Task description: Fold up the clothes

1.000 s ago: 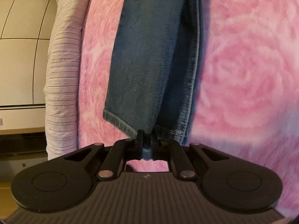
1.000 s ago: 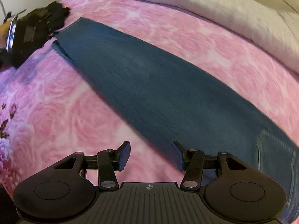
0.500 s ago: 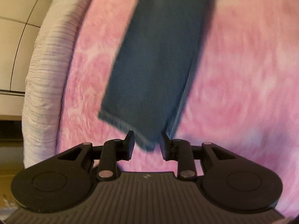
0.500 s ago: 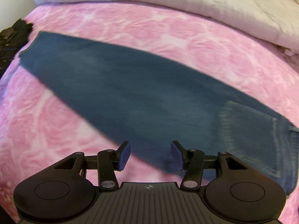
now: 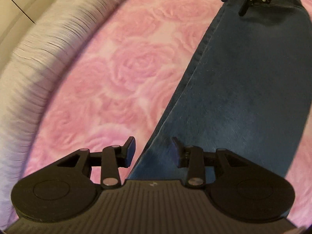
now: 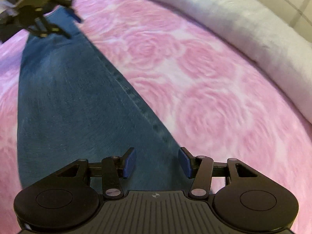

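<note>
Leftmost, a crumpled white striped quilt (image 5: 39, 62) edges the pink rose-patterned fleece blanket (image 5: 124, 72). Across the blanket lie the long dark blue denim jeans (image 5: 243, 89), flat and lengthwise. Above their seamed edge hangs the left gripper (image 5: 152, 149), jaws just opened, narrowly apart, pinching nothing. Further along, the right gripper (image 6: 157, 160) hangs over the denim, jaws wider and empty

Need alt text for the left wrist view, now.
Open left gripper hovers over the seamed edge of folded blue jeans lying on a pink rose-print blanket. The right gripper shows at top; a white duvet runs along the left.
</note>
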`<action>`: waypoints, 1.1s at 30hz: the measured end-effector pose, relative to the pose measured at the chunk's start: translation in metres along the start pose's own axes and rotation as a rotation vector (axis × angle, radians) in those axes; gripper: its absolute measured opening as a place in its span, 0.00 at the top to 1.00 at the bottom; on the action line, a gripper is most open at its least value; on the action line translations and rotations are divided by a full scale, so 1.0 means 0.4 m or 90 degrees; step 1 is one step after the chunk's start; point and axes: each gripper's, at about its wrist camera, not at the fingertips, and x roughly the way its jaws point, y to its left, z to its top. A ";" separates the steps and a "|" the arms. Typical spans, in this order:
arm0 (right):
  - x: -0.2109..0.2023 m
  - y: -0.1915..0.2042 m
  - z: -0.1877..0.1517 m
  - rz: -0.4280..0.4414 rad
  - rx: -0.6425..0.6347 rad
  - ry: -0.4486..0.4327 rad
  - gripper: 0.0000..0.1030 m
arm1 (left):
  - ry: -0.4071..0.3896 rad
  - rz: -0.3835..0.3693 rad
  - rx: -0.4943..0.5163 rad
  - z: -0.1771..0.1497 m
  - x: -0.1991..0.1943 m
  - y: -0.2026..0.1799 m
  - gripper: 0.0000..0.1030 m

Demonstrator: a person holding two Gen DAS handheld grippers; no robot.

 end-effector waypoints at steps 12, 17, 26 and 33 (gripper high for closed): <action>0.028 -0.080 0.001 0.009 0.023 -0.013 1.00 | 0.017 -0.010 0.009 0.005 0.045 0.010 0.95; 0.046 -0.085 -0.021 -0.015 0.085 -0.025 0.94 | 0.013 0.005 -0.037 -0.007 0.034 0.019 0.80; -0.210 0.048 -0.218 -0.119 0.341 -0.051 0.69 | -0.039 0.029 -0.060 -0.130 -0.165 -0.127 0.71; -0.336 0.219 -0.425 -0.225 0.580 -0.067 0.60 | -0.188 -0.040 0.235 -0.335 -0.312 -0.606 0.49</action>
